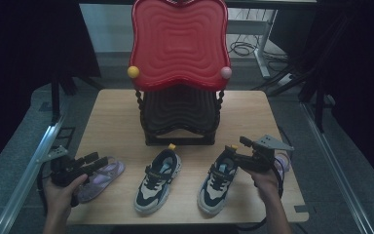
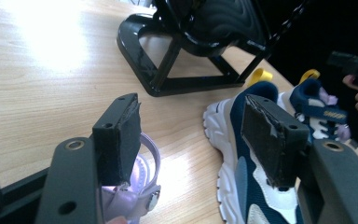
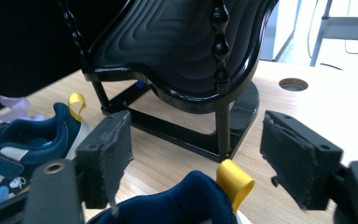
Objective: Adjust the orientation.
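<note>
- Your left gripper (image 1: 96, 160) hangs over the purple sandal (image 1: 100, 178) at the table's (image 1: 117, 112) left edge, jaws wide with nothing between them. In the left gripper view the sandal's strap (image 2: 150, 154) lies just under the left pad.
- The sandal looks light and soft, its straps floppy; I'd judge the stiffer heel or sole edge the better hold, since a strap alone may let it swing.
- The left sneaker (image 1: 158, 180) sits in the middle, toe toward you, in front of the rack (image 1: 180, 114), untouched.
- The right sneaker (image 1: 219, 181) is beside it. Your right gripper (image 1: 234, 155) is at its heel, jaws wide and not pressing.
- In the right gripper view the padded collar (image 3: 186, 198) and yellow loop (image 3: 235, 183) sit between the pads.
- The sneaker likely handles light, with a firm sole and cushioned collar; take the heel counter, not the loop, which may fold.
- A second sandal (image 1: 282, 163) lies behind your right hand (image 1: 265, 183).
</note>
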A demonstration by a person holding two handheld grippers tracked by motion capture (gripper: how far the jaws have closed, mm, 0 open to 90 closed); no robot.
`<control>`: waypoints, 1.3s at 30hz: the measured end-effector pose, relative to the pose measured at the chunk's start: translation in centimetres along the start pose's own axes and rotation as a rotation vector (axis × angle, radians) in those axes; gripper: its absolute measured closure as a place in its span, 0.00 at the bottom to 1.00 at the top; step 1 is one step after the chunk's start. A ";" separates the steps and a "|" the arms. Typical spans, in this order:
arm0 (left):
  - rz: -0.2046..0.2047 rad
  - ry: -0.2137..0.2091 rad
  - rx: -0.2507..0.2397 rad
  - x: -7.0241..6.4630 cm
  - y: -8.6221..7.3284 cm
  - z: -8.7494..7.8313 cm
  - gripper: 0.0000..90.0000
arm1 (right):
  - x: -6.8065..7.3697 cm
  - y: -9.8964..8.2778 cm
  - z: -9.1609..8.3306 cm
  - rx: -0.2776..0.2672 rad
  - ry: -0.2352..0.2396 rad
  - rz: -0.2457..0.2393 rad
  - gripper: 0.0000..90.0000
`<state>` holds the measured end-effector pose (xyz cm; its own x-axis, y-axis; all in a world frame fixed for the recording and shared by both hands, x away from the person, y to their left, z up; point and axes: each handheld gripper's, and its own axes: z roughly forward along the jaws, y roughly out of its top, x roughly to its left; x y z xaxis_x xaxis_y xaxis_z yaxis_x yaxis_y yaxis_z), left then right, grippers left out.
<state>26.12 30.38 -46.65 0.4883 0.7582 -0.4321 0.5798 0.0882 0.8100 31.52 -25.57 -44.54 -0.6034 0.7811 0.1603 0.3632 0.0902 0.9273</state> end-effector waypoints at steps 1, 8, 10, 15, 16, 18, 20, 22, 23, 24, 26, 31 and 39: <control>0.010 0.004 0.008 -0.1 0.0 0.2 0.42 | -0.2 -0.1 0.1 0.001 0.002 0.005 0.32; 0.022 0.003 0.015 -0.5 -0.2 0.5 0.42 | -0.3 -0.6 0.1 -0.001 0.002 0.049 0.38; 0.030 0.001 0.024 -0.7 -0.2 0.6 0.42 | 0.0 -0.7 0.3 0.018 0.013 0.044 0.38; 0.057 -0.020 0.028 -1.7 -0.2 0.4 0.42 | 0.7 -0.4 0.0 0.007 0.031 0.036 0.40; 0.057 -0.018 0.033 -1.7 -0.2 0.4 0.42 | 0.7 -0.4 -0.1 0.004 0.033 0.037 0.40; 0.059 -0.019 0.040 -1.8 -0.3 0.5 0.42 | 0.5 -0.5 0.0 0.009 0.032 0.033 0.40; 0.059 -0.016 0.044 -1.8 -0.3 0.5 0.42 | 0.3 -0.8 0.2 0.020 0.016 0.031 0.40; 0.058 -0.016 0.047 -1.8 -0.3 0.5 0.42 | 0.1 -1.0 0.4 0.033 0.005 0.039 0.40; 0.061 -0.016 0.048 -1.9 -0.3 0.5 0.43 | 0.1 -1.1 0.4 0.035 0.006 0.046 0.41; 0.062 -0.014 0.049 -2.0 -0.3 0.5 0.43 | 0.0 -1.2 0.4 0.039 0.012 0.050 0.43; 0.064 -0.013 0.055 -2.0 -0.4 0.5 0.43 | 0.0 -1.2 0.4 0.043 0.030 0.061 0.44; 0.066 -0.014 0.061 -2.2 -0.4 0.3 0.45 | 0.2 -1.1 0.3 0.044 0.021 0.054 0.43; 0.069 0.027 0.031 -2.3 -0.3 -0.5 0.59 | 0.0 -1.4 0.2 0.063 0.014 0.063 0.45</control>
<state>24.50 28.97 -45.64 0.5099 0.7792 -0.3645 0.5656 0.0156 0.8245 31.18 -25.56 -45.94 -0.5873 0.7781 0.2229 0.4446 0.0800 0.8921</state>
